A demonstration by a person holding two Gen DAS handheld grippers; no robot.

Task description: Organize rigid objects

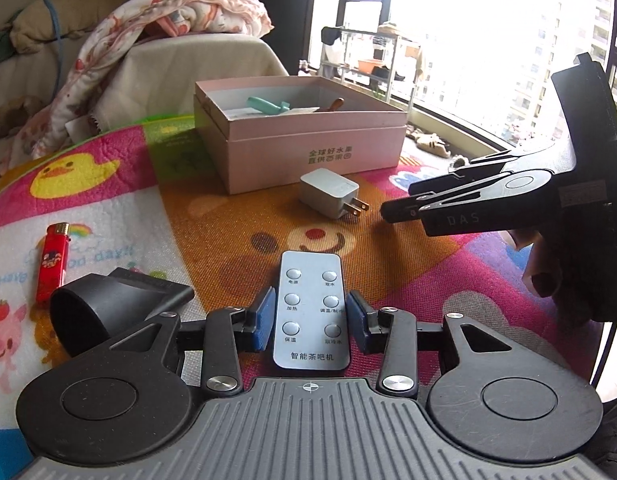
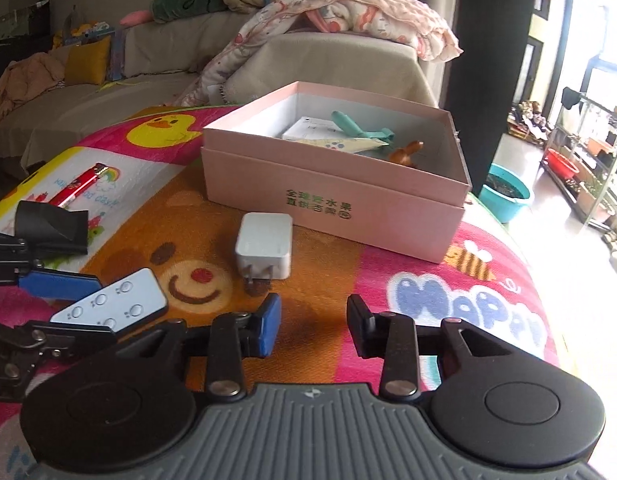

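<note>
Your left gripper (image 1: 311, 318) is closing its blue pads on the sides of the grey remote (image 1: 310, 312), which is lying flat on the colourful play mat (image 1: 212, 216) with its buttons facing up. Your right gripper (image 2: 313, 322) is hanging just above the mat with its jaws partly apart and nothing between them; seen from the left wrist, it is reaching in from the right with its tips near the charger's prongs.

Left of the remote, the black nozzle (image 1: 108, 308) is lying on its side, and just beyond it the red lighter (image 1: 52, 266) is resting on the white patch of the mat. A little farther out, near the middle, the white charger (image 2: 264, 246) is sitting with its two prongs pointing toward your right gripper.

Behind the charger, the open pink box (image 2: 332, 196) is standing on the mat, already holding a teal item (image 2: 356, 126), some papers and a small brown object (image 2: 404, 154). Beyond the box, a patterned blanket (image 2: 348, 16) is draping over the beige sofa (image 2: 156, 80).
</note>
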